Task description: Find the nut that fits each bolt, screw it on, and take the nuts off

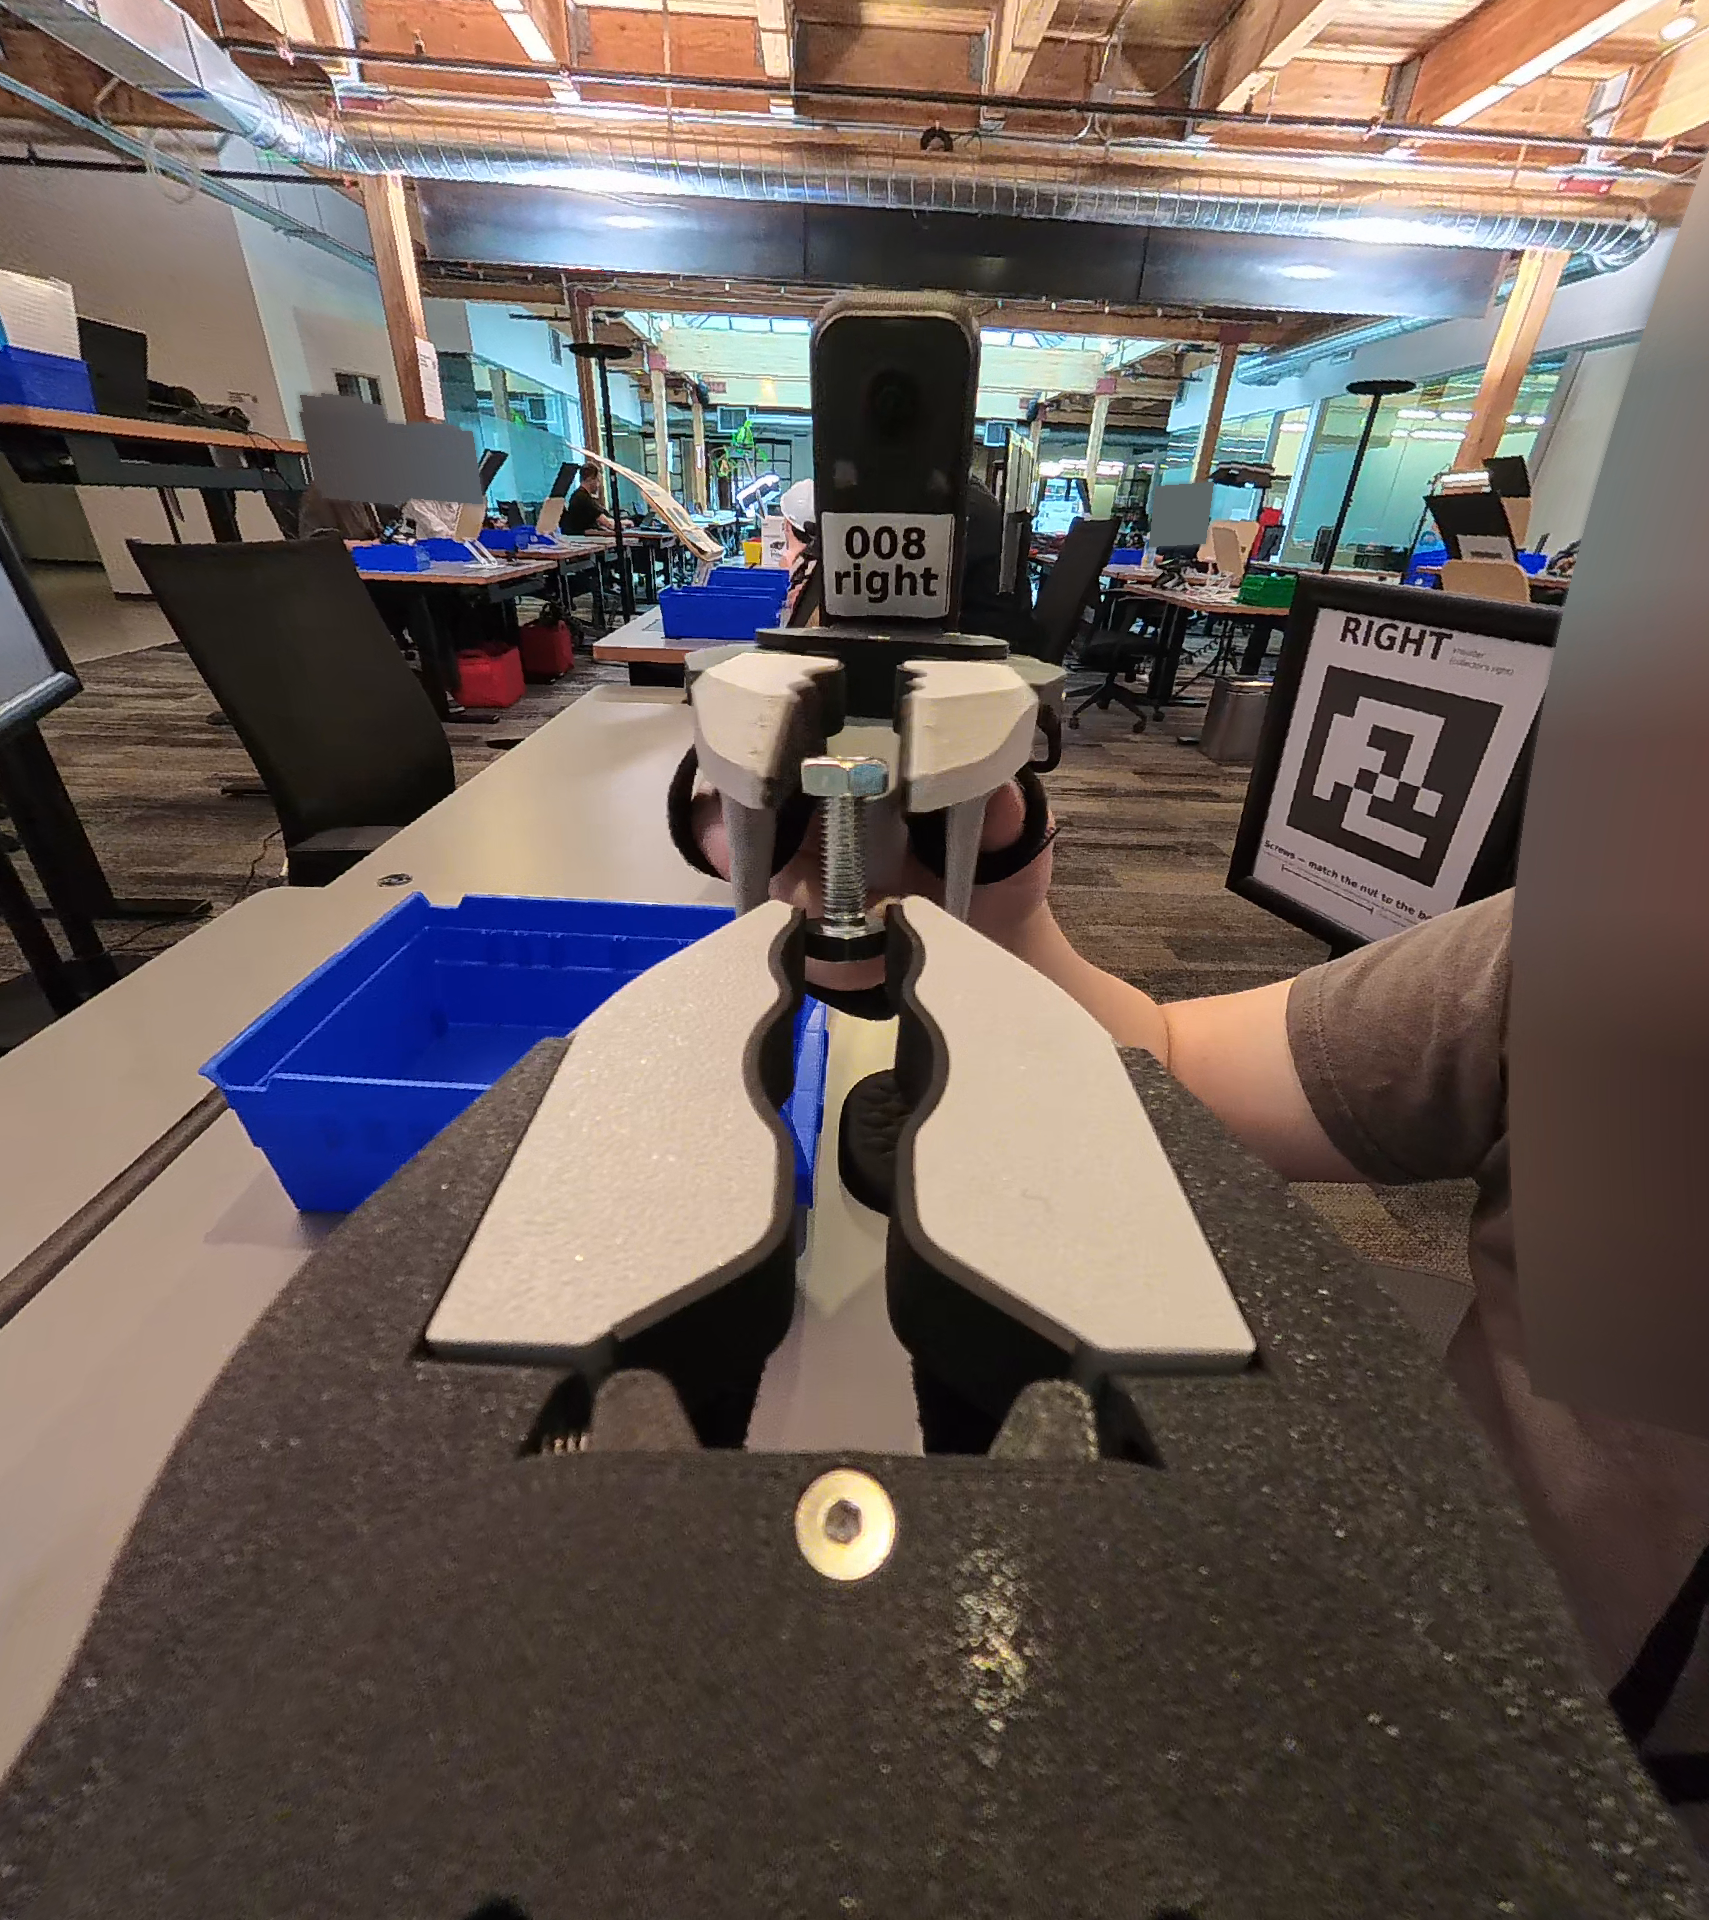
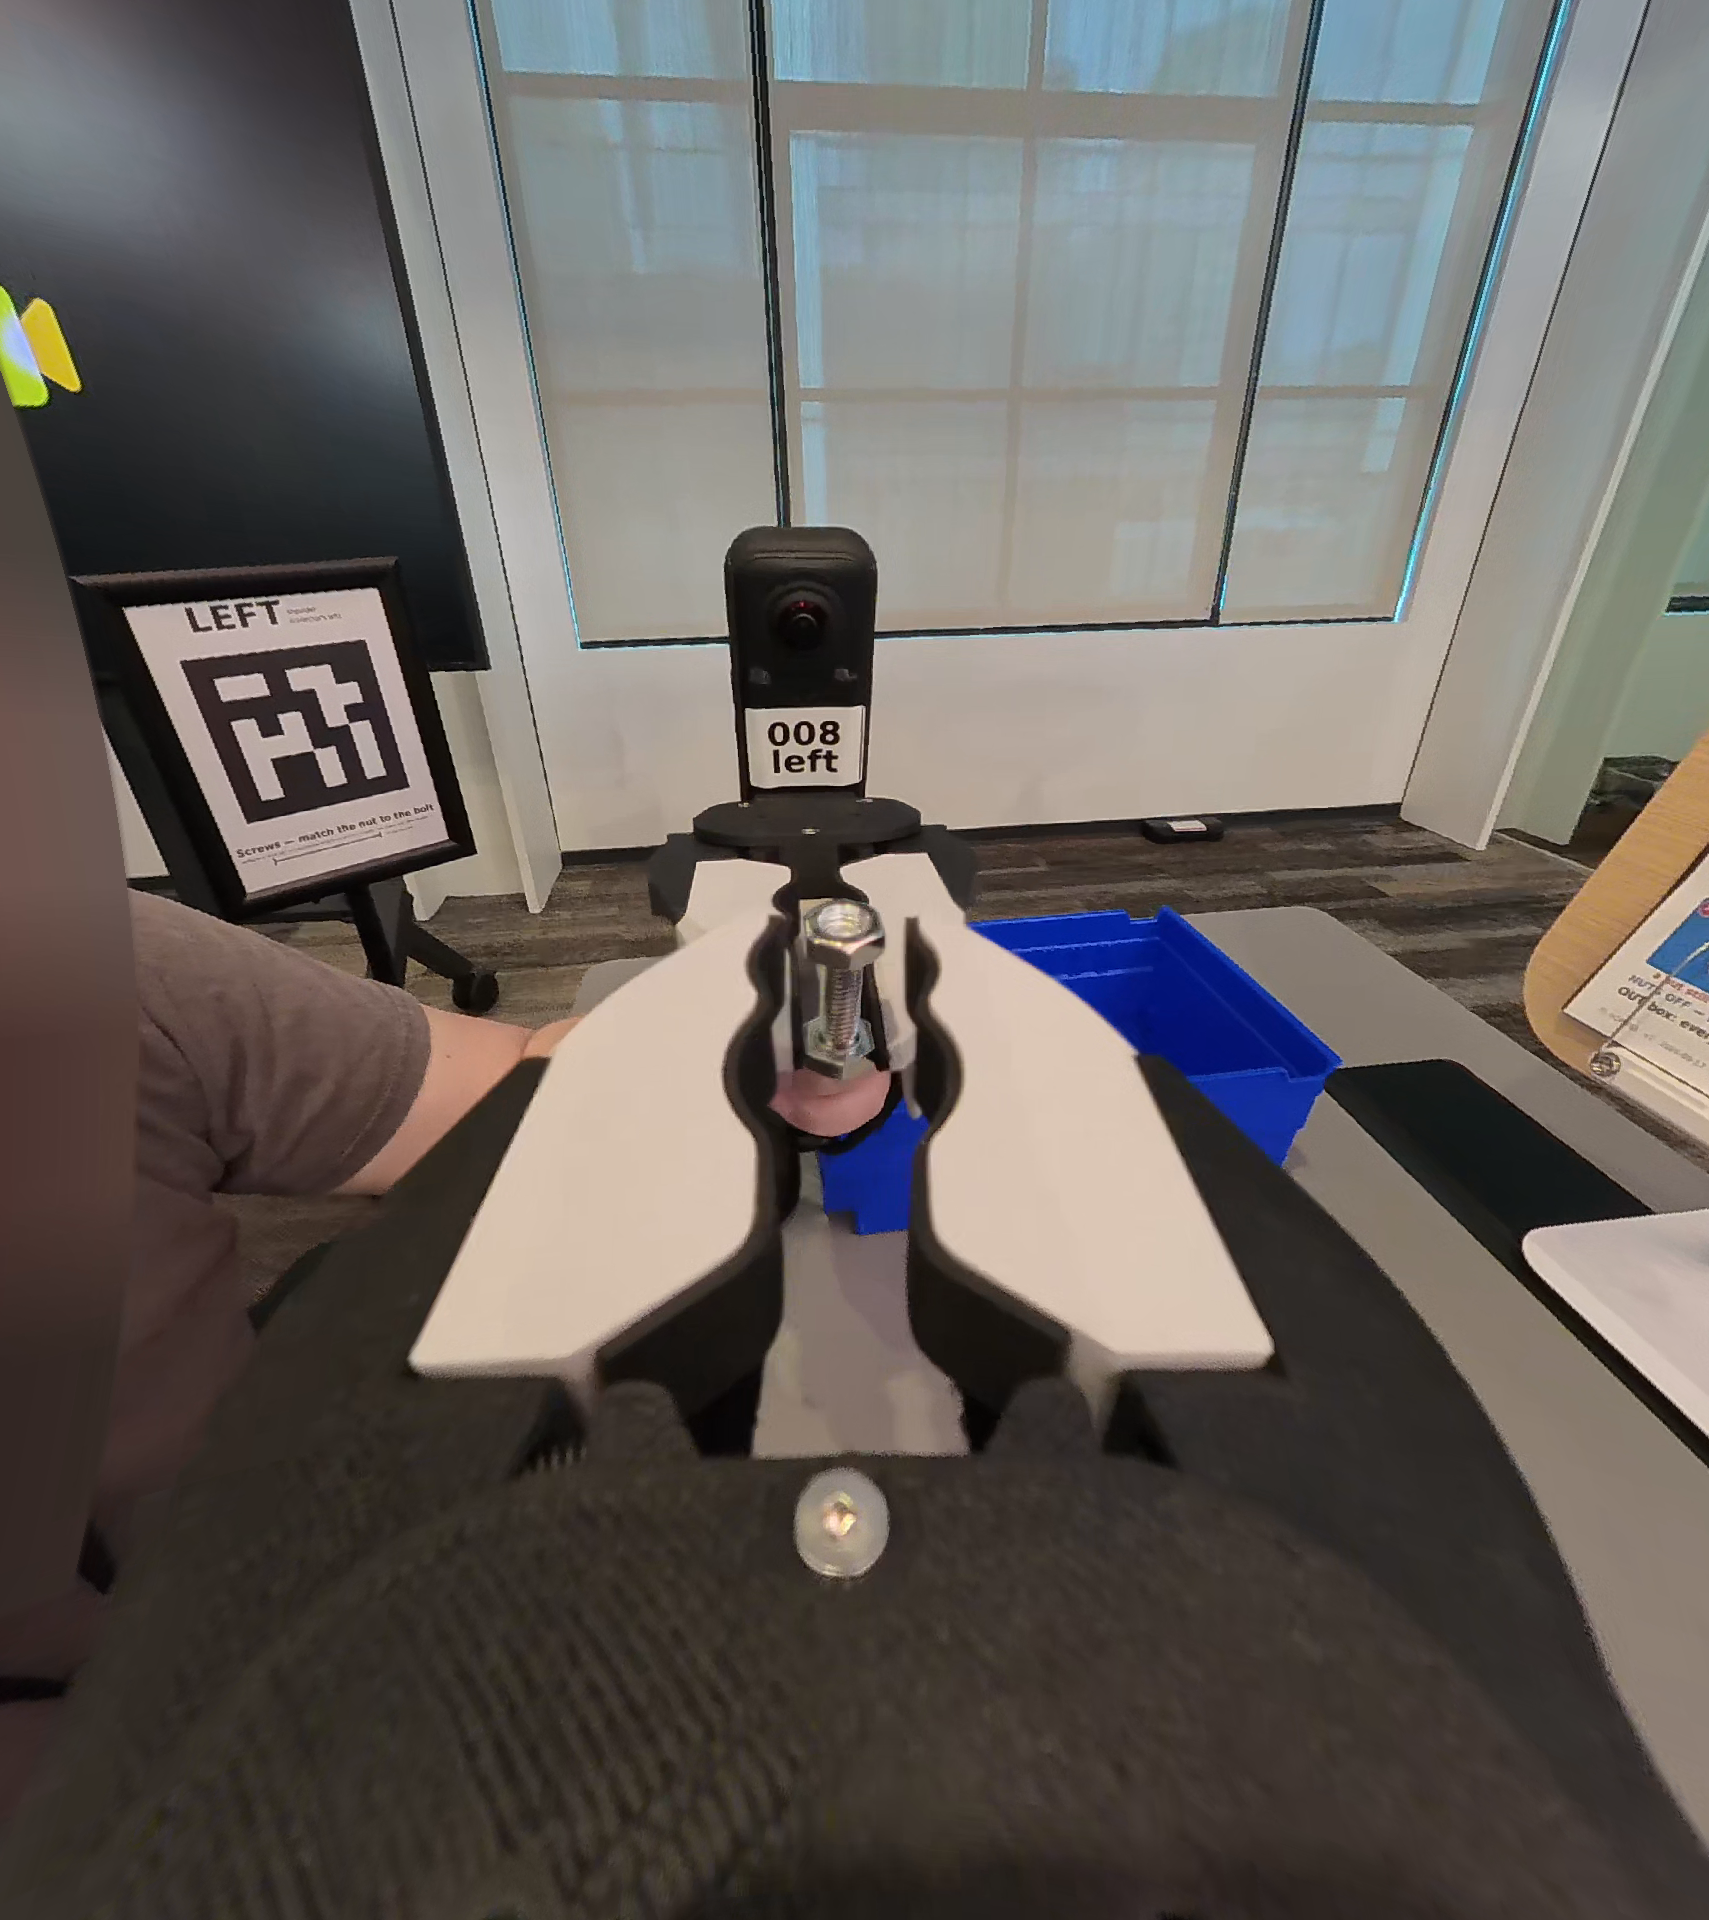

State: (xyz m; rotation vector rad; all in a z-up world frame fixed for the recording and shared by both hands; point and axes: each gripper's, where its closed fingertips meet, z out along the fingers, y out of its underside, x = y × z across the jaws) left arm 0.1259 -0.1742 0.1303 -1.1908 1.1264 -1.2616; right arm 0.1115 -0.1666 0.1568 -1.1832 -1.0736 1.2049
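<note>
Between grippers, silver threaded steel bolt (image 1: 844,844): left gripper (image 1: 842,928) jaws apparently pinch silver hex nut (image 2: 837,928), seen only from right; right gripper (image 2: 837,1055) jaws pinch bolt head.

Light: bright, even; ceiling strips (image 1: 528,21) at 12 o'clock, shaded window (image 2: 985,312) glowing behind.
Glare: bolt (image 1: 845,842) glints.
Distortion: wide-angle bending at every edge.
Blur: smeared patches at 3 and 9 o'clock.

Bolt (image 1: 845,836) between facing tongs; bin (image 1: 476,1039) on table (image 1: 50,1143), left.
</note>
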